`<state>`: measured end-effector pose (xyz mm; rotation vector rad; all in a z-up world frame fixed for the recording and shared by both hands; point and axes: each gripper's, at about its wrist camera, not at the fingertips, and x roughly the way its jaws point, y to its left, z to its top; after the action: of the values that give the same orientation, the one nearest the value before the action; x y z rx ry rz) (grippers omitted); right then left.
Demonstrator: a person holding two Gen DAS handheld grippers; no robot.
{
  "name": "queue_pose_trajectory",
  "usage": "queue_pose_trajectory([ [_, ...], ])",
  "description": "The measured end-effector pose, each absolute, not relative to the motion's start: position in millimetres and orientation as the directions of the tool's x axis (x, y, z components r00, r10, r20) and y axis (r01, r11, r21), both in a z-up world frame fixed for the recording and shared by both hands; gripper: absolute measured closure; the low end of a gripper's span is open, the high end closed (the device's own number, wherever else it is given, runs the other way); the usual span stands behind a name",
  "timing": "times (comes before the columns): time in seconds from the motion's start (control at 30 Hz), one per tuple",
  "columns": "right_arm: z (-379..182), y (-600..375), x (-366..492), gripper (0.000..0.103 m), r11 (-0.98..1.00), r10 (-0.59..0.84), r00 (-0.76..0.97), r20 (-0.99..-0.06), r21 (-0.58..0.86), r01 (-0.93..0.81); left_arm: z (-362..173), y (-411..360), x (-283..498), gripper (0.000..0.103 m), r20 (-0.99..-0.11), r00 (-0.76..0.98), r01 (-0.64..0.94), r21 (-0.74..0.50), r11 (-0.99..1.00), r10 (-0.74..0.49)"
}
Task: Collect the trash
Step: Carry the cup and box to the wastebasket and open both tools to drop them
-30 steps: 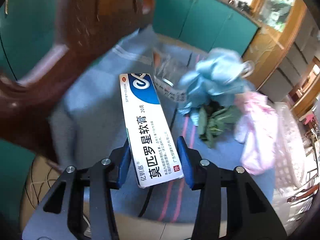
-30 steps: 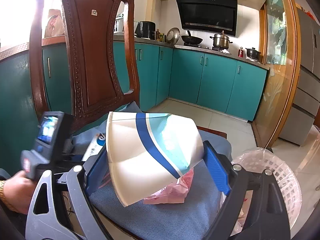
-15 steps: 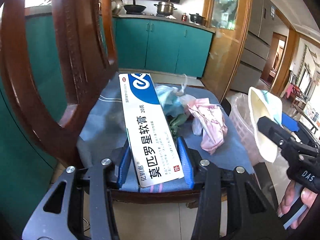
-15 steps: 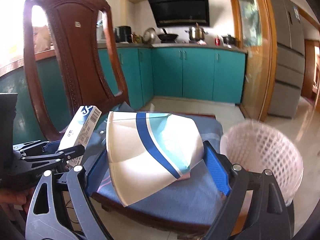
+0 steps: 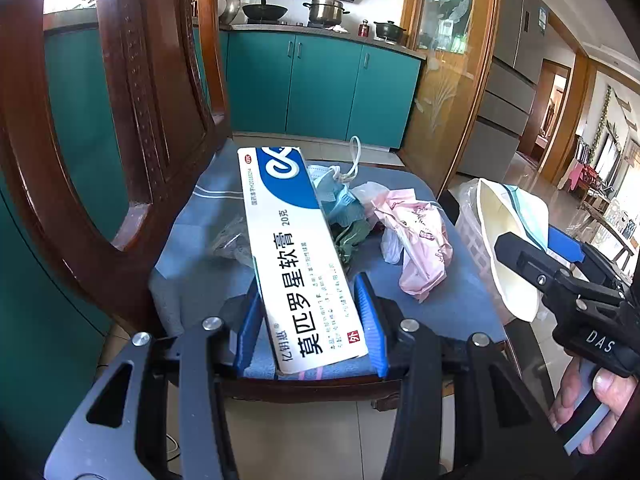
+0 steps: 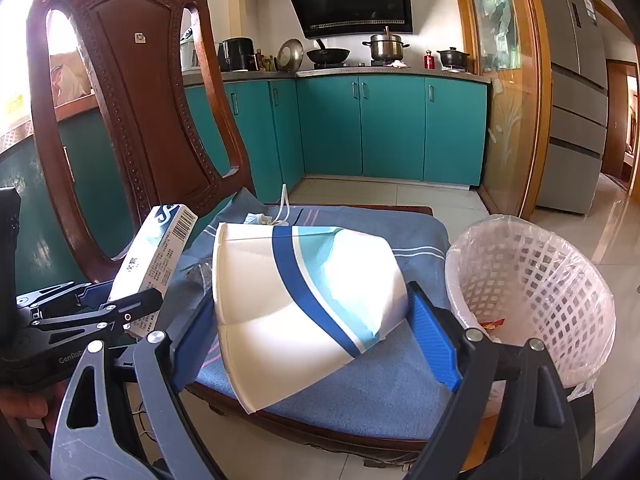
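left gripper (image 5: 310, 320): jaws clamped on the near end of the ointment box (image 5: 294, 248), held lifted above the chair seat (image 5: 200, 276), likely so it can be carried over.
right gripper (image 6: 312, 344): jaws closed across a squashed paper cup (image 6: 296, 304), off the cushion.
bin (image 6: 532, 292): lined white basket just right of the seat, probably where both go.
left behind: face mask (image 5: 340, 204) and pink wrapper (image 5: 420, 248) lie on the seat.
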<state>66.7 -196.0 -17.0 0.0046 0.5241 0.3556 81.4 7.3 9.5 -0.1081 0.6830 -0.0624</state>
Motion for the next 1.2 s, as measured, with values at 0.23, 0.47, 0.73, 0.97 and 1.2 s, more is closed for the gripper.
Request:
queue_pose_trajectory([
  [0.23, -15, -200, 68, 0.016, 0.944, 0.32, 0.816, -0.482, 0.087, -0.319, 9, 5, 82, 0.058, -0.627, 0.774, 0.024, -0.114, 0.993, -0.09],
  [0.47, 3, -282, 100, 0.016, 0.994, 0.095, 0.904, -0.417, 0.092, -0.062, 9, 2, 81, 0.058, -0.621, 0.776, 0.045, -0.114, 0.992, -0.107],
  [0.73, -22, -369, 132, 0.013, 0.956, -0.053, 0.842, -0.537, 0.217, 0.198, 6, -18, 79, 0.058, -0.615, 0.774, 0.123, -0.087, 0.989, -0.15],
  [0.97, -1, -388, 98, 0.003, 0.921, -0.099, 0.92, -0.38, 0.315, 0.23, 6, -54, 83, 0.058, -0.612, 0.766, 0.217, -0.041, 0.975, -0.197],
  [1.2, 4, -416, 73, 0.003, 0.852, -0.183, 0.932, -0.312, 0.423, 0.308, 36, -159, 122, 0.057, -0.562, 0.729, 0.439, -0.052, 0.897, -0.39],
])
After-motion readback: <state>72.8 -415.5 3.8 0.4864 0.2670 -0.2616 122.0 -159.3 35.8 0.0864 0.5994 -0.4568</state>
